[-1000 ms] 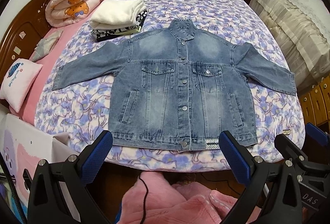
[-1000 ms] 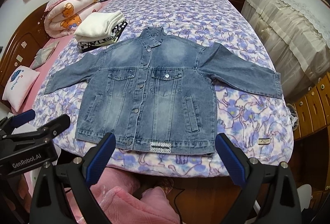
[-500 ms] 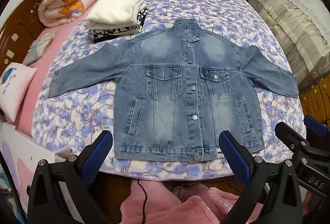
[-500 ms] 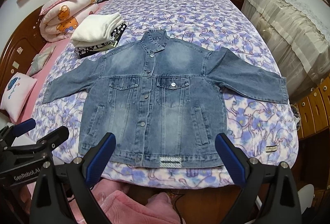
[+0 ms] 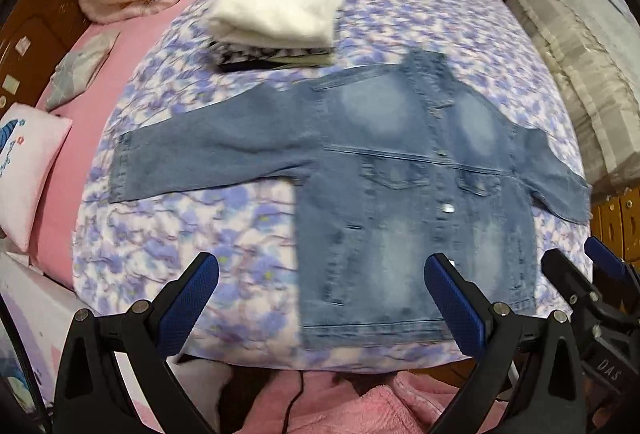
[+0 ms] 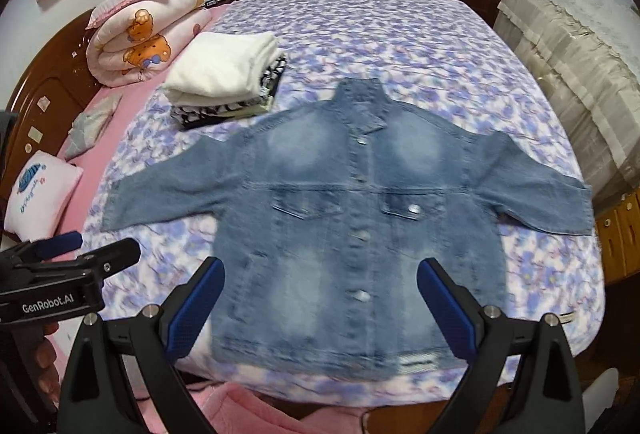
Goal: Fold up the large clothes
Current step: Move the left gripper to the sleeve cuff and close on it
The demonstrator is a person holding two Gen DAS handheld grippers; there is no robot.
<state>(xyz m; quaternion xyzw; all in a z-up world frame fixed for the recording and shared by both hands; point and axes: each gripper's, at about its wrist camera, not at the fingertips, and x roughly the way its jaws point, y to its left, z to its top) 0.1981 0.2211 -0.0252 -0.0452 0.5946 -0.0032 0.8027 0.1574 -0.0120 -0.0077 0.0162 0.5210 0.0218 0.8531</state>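
A blue denim jacket (image 5: 400,194) (image 6: 352,214) lies flat and buttoned on the bed, front up, both sleeves spread out sideways, hem toward me. My left gripper (image 5: 320,298) hangs open above the bed's near edge, over the jacket's lower left part and the bare sheet beside it. My right gripper (image 6: 320,298) is open above the jacket's hem, nothing between its blue pads. Each gripper also shows at the edge of the other's view: the right one (image 5: 592,274) and the left one (image 6: 72,254).
A stack of folded clothes (image 6: 224,74) with a white top piece sits behind the left sleeve. A rolled pink quilt (image 6: 144,30) and a small pillow (image 6: 40,194) lie by the wooden headboard. The bed sheet (image 6: 360,26) is purple-flowered. Pink fabric (image 5: 380,406) lies below the bed edge.
Both grippers have moved forward over the bed's near edge toward the jacket, and the left one has swung leftward. The jacket itself has not moved. Both grippers stay open.
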